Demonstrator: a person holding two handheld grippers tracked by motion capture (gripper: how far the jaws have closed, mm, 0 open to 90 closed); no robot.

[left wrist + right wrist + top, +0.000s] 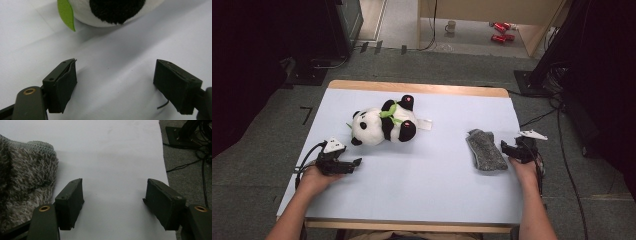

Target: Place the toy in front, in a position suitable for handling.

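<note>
Grey carpet surrounds a desk (422, 190) with a pale, almost white top and a wooden edge, and beyond it on the floor stand a mug (451, 26) and some red cans (500, 31) near a wooden partition.

At the left of the high view, the person's left hand holds the left gripper (353, 164) low over the desk, pointing toward the middle. Its fingers (62, 85) stand wide apart with only bare desk between them. Just beyond it, up and to the right, lies a plush panda (382, 125) on its side, white body with black limbs and ears, a green scarf at its neck and a white tag sticking out to the right. In the left gripper view the panda's black patch and a green leaf-shaped piece (66, 13) sit near the top, well clear of the fingers.

Further right, well apart from the panda, a grey fuzzy sock (486, 150) lies flat on the desk. The right gripper (508, 148) rests just beside the sock's right edge, held by the right hand near the desk's right border. Its fingers (71, 202) are open and hold nothing; in the right gripper view the sock's fuzzy cuff (22, 177) lies to their left, just outside the left finger, not between them.
</note>
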